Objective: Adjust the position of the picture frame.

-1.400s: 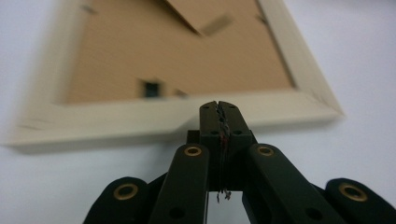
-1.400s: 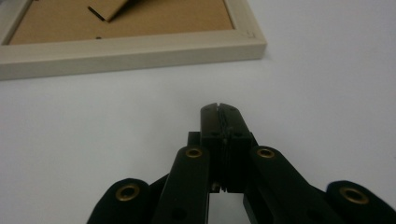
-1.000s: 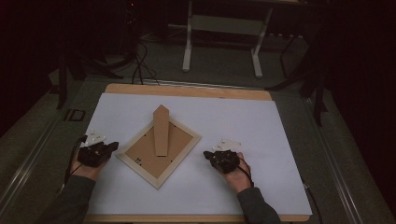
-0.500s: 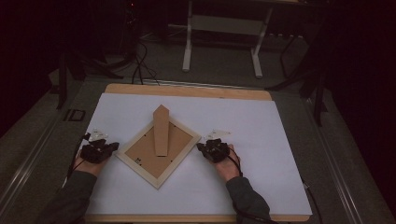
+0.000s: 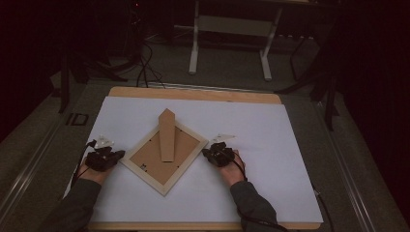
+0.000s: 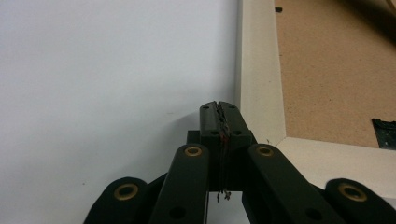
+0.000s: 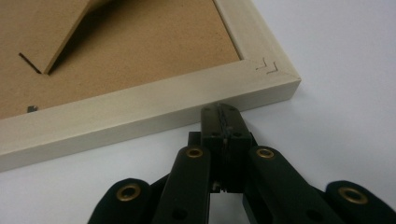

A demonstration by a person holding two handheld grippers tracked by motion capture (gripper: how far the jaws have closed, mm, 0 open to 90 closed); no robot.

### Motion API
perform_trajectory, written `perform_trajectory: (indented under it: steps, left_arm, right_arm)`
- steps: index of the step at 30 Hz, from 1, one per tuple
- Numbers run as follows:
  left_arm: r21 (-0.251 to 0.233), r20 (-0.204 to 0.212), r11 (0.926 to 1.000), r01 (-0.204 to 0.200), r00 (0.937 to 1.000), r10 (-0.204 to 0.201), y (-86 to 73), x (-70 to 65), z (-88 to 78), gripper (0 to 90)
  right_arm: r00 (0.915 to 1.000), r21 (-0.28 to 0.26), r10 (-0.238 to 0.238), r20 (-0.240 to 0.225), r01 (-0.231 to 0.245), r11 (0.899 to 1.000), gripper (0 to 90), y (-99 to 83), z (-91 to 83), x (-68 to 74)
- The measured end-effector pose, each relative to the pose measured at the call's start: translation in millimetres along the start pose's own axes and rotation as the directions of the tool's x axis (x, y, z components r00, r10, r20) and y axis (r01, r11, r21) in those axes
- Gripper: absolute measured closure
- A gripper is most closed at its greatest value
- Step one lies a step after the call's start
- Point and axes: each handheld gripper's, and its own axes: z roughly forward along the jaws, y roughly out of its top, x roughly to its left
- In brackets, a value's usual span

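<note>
A picture frame (image 5: 165, 152) lay face-down on the white tabletop (image 5: 270, 145), cornered between the left tool (image 5: 117, 155) and the right tool (image 5: 207, 153). Both tools were closed and empty, tips at its edges. Nothing appeared lifted yet; the handling seemed barely begun.

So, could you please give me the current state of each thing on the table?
Picture frame: lying face down, backing board up, set cornerwise on the white sheet.
Stand flap: lifted off the backing at its free end.
Left claw: shut, empty, beside the frame's edge.
Right claw: shut, empty, tips at the frame's outer edge.
</note>
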Motion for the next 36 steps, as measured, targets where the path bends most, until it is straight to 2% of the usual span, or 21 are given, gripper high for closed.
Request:
perform_trajectory:
  steps: [3, 9, 17, 22, 30, 34, 36]
  left_arm:
    - [-0.011, 0.013, 0.9999, 0.001, 0.9999, -0.001, 0.4, -3.1, -0.2, 90.0]
    - [-0.008, 0.046, 0.9997, -0.024, 0.9987, 0.024, 0.3, -14.3, 1.1, 90.0]
    - [-0.002, 0.084, 0.9997, -0.024, 0.9962, 0.024, -5.0, -26.7, 1.9, 90.0]
    - [0.004, 0.105, 0.9991, -0.043, 0.9936, 0.042, -6.4, -36.6, 0.8, 90.0]
    - [0.007, 0.147, 0.9957, -0.092, 0.985, 0.09, -8.6, -57.9, -0.2, 90.0]
    - [0.007, 0.156, 0.9943, -0.106, 0.9823, 0.104, -9.1, -64.5, -0.7, 90.0]
    - [0.011, 0.171, 0.9926, -0.121, 0.9783, 0.117, -9.8, -71.6, -1.5, 90.0]
  right_arm:
    - [0.9998, 0.0, 0.014, -0.013, -0.014, 1.0, 89.6, 0.1, 0.5, -2.1]
    - [0.9999, 0.005, 0.016, -0.001, -0.016, 1.0, 89.6, 2.1, 1.3, -4.6]
    - [0.9998, 0.011, 0.021, 0.004, -0.021, 1.0, 89.6, 3.8, 1.3, -8.6]
    - [0.9997, 0.016, 0.02, 0.012, -0.02, 1.0, 89.6, 6.2, 1.5, -11.1]
    - [0.9995, 0.021, 0.027, 0.019, -0.028, 0.999, 89.6, 11.2, 1.7, -16.6]
    - [0.9996, 0.026, 0.009, 0.026, -0.01, 1.0, 89.6, 15.8, 1.1, -18.0]
    - [0.9995, 0.03, 0.002, 0.03, -0.003, 1.0, 89.6, 18.0, 0.9, -18.8]
